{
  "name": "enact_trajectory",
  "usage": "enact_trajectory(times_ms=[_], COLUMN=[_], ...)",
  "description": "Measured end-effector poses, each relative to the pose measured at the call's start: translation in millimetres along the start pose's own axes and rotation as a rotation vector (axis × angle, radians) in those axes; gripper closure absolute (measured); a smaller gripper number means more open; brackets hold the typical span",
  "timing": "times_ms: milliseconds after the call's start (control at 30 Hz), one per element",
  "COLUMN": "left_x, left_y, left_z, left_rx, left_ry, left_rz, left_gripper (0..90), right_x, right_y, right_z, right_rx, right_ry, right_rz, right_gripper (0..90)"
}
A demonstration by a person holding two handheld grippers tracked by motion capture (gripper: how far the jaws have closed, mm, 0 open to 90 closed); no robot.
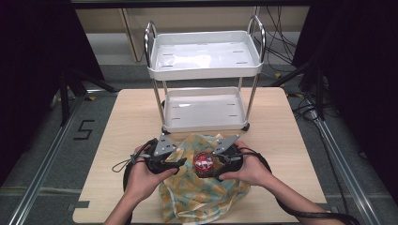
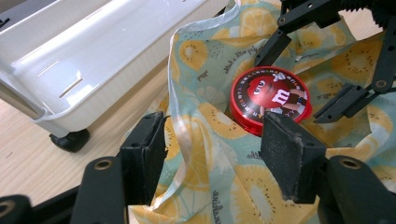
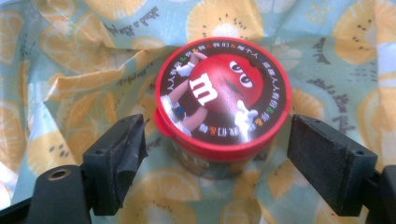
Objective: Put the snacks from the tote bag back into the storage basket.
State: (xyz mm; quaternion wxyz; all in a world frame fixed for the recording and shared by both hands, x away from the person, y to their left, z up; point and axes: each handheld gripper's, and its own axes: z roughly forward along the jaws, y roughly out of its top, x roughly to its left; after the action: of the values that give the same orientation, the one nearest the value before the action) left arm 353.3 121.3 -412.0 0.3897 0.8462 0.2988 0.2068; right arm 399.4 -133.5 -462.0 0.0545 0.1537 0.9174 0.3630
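Tub (image 3: 223, 98) with a red lid stands in the fruit-print bag (image 1: 202, 197) at the near middle of the table (image 1: 108, 140). The right hand-held gripper (image 3: 217, 158) straddles it, jaws apart and clear of both sides, gripping nothing. The left hand-held gripper (image 2: 212, 154) stands open around a fold of the bag's rim and strap, not pinching it. To do this well, I would pinch that rim first and lift it, then draw the right one back level without tipping the tub. A white two-shelf cart (image 1: 204, 61) stands far on the pale wooden table; dark curtains and cables surround it.
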Motion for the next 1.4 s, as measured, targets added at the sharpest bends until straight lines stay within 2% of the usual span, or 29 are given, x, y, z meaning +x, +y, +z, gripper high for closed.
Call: enact_trajectory(times_ms=[67, 167, 267, 333, 467, 500, 633, 700, 800, 900, 933, 1000, 1067, 1100, 1133, 1167, 1267, 1300, 1333, 1367, 1400], left_x=[0.4, 1.0, 0.8, 0.7, 0.8, -0.3, -0.2, 1.0, 1.1, 0.5, 0.5, -0.6, -0.3, 0.3, 0.3, -0.2, 0.4, 0.8, -0.2, -0.2, 0.4], left_y=[-0.5, -0.5, -0.1, 0.0, -0.2, -0.6, -0.9, -0.8, -0.9, -1.2, -1.2, -2.1, -2.3, -2.7, -2.7, -3.3, -3.4, -3.4, -4.1, -4.1, -4.2], left_z=[0.5, 1.2, 1.0, 1.0, 1.2, 1.5, 2.3, 2.1, 2.2, 3.2, 3.2, 4.4, 4.5, 4.7, 4.7, 4.8, 4.7, 5.1, 5.8, 5.8, 6.2], left_rx=[0.001, 0.002, 0.010, 0.009, 0.009, 0.009, 0.003, 0.005, 0.008, 0.011, 0.011, 0.011, 0.013, 0.013, 0.013, 0.018, 0.022, 0.020, 0.018, 0.018, 0.020], left_ry=[0.001, -0.006, -0.005, -0.005, -0.005, -0.005, -0.006, -0.001, -0.004, -0.005, -0.005, -0.005, -0.006, -0.009, -0.009, -0.005, -0.004, -0.008, -0.007, -0.007, -0.011], left_rz=[0.004, 0.018, 0.020, 0.020, 0.020, 0.001, -0.001, 0.017, 0.021, 0.018, 0.018, 0.000, 0.005, 0.012, 0.012, 0.000, 0.006, 0.018, 0.000, 0.000, 0.015], left_gripper=[39.8, 39.8, 39.7, 39.7, 39.7, 39.7, 39.6, 39.6, 39.5, 39.5, 39.5, 39.5, 39.5, 39.5, 39.4, 39.5, 39.5, 39.4, 39.5, 39.5, 39.5], right_x=[-0.5, 0.7, 0.7, 1.0, -0.3, 0.3, -0.1, -0.4, -0.7, -0.2, 0.2, 0.0, 0.1, 1.7, 1.7, 0.4, 0.2, -0.2, -0.7, -0.8, -1.0], right_y=[0.8, 0.9, 0.9, 0.6, 0.3, 0.6, 1.4, 1.0, 0.7, 0.3, 0.3, 0.4, 0.5, 0.3, 0.3, 0.6, 0.6, 0.2, -0.1, -0.3, -0.5], right_z=[2.6, 5.7, 7.3, 8.4, 10.3, 10.6, 13.6, 14.9, 16.0, 19.6, 20.2, 22.4, 23.2, 25.2, 25.2, 27.4, 28.8, 29.0, 28.9, 28.5, 28.5], right_rx=[0.004, 0.001, 0.007, 0.005, 0.003, 0.000, -0.003, -0.003, 0.007, 0.001, -0.004, -0.004, -0.002, -0.002, -0.002, -0.016, -0.020, -0.025, -0.030, -0.039, -0.042], right_ry=[-0.012, 0.008, -0.003, 0.011, -0.006, 0.011, 0.010, 0.011, 0.005, -0.004, 0.012, 0.013, 0.014, 0.017, 0.017, 0.011, 0.010, 0.004, 0.000, 0.001, 0.002], right_rz=[-0.015, -0.004, -0.005, 0.000, -0.009, -0.002, -0.008, -0.010, -0.015, -0.009, -0.003, -0.005, -0.007, 0.023, 0.023, -0.003, -0.007, -0.016, -0.017, -0.013, -0.012], right_gripper=[20.1, 20.0, 19.4, 19.1, 19.0, 19.0, 18.6, 18.5, 18.1, 17.8, 17.7, 17.6, 17.6, 17.7, 17.7, 18.0, 19.5, 22.7, 24.4, 24.8, 25.0])
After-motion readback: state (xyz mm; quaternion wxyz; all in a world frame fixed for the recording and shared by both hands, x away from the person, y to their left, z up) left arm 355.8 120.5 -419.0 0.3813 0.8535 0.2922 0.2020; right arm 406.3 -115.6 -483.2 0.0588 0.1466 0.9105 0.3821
